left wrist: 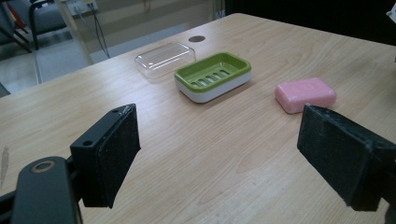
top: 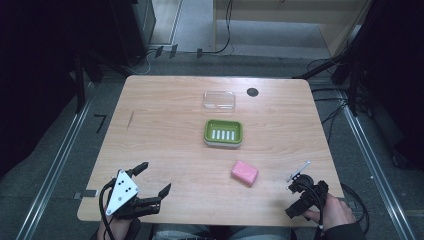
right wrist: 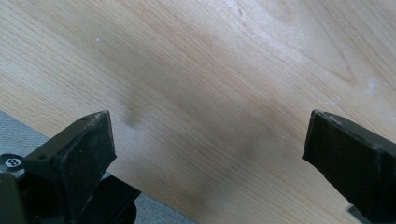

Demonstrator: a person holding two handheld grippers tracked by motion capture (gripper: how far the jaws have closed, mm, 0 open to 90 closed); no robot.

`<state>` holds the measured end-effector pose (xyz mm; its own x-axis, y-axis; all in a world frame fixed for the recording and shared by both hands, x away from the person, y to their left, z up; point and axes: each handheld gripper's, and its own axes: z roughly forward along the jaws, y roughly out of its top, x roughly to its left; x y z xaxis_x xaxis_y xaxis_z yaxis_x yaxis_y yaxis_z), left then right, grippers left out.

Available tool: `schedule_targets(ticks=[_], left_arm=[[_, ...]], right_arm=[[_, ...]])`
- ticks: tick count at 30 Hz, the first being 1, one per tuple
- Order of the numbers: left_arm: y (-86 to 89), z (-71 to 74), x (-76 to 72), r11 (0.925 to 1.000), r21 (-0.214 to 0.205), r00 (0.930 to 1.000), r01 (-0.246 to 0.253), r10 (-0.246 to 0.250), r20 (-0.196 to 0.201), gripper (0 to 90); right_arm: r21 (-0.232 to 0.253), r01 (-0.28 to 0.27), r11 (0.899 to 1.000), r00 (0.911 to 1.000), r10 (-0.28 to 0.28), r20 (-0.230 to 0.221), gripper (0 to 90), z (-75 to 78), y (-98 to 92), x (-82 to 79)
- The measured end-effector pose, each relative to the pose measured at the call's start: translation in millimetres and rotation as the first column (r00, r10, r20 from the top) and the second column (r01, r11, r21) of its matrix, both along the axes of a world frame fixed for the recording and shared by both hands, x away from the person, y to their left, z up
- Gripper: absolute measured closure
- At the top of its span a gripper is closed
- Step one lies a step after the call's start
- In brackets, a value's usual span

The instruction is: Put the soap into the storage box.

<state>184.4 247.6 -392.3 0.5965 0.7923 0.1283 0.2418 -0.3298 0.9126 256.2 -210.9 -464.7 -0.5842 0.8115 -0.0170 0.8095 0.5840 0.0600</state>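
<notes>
A pink bar of soap (top: 245, 173) (left wrist: 306, 93) lies on the wooden table (top: 165, 140), right of centre and near the front. Behind it stands a green soap dish (top: 223, 132) (left wrist: 213, 74) with a slotted floor and a white base, and nothing in it. Farther back a clear plastic lid (top: 219, 99) (left wrist: 164, 58) lies by itself. My left gripper (top: 156, 176) (left wrist: 219, 135) hovers at the front left, open, its jaws wide apart and aimed toward the soap and dish. At the front right corner my right gripper (top: 302, 192) (right wrist: 210, 135) stands open over bare wood, holding nothing.
A small dark round disc (top: 252, 92) (left wrist: 196, 38) sits in the tabletop behind the lid. Grey floor (right wrist: 18, 130) lies past the table edge beside my right gripper. Cables and dark stands ring the table, with wooden furniture (top: 280, 20) beyond the far edge.
</notes>
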Motion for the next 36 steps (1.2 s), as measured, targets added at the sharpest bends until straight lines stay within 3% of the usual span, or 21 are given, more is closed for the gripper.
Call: schedule_targets(ticks=[22,36], left_arm=[[2.3,-0.1,-2.2,1.0,0.002,1.0,-0.007,0.007,0.001,13.9],[3.6,-0.2,-5.1,0.9998,0.007,0.9998,-0.019,0.019,0.0,13.9]], right_arm=[[-0.036,-0.063,0.997,0.9977,0.064,0.024,2.2,1.0,16.1,6.1],[-0.039,-0.13,0.991,0.9901,0.132,0.048,2.1,5.6,36.0,16.4]])
